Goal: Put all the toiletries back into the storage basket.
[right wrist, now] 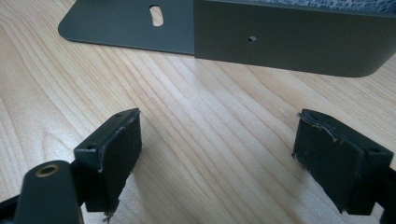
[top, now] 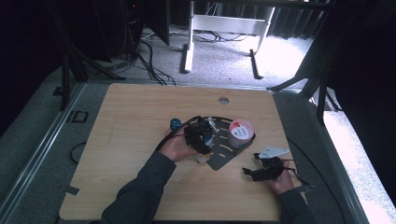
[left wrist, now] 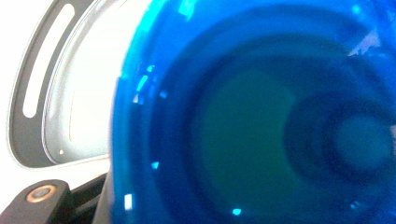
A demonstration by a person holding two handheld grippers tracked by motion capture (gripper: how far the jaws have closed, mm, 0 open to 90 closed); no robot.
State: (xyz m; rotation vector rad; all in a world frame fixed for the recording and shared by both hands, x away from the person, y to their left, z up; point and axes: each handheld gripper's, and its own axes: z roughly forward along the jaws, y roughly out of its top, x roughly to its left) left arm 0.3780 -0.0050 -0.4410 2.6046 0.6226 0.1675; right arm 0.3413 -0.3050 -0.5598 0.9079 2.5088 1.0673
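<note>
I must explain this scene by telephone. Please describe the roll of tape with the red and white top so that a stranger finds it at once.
On the wooden table lies a dark metal tray shaped like a fan. The roll of tape stands at the tray's far right corner, against its raised edge. It is the one grey cylinder with a red and white top; the object in the left gripper is blue.

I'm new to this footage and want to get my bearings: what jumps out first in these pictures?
A translucent blue plastic cup sits right against the camera in the left claw's view. In the high view, the left claw works over a dark grey slotted metal tray at mid-table, where a grey tape roll with a red-and-white label stands at the tray's right end. The right claw hovers wide open over the light wooden table, nearer the person.
</note>
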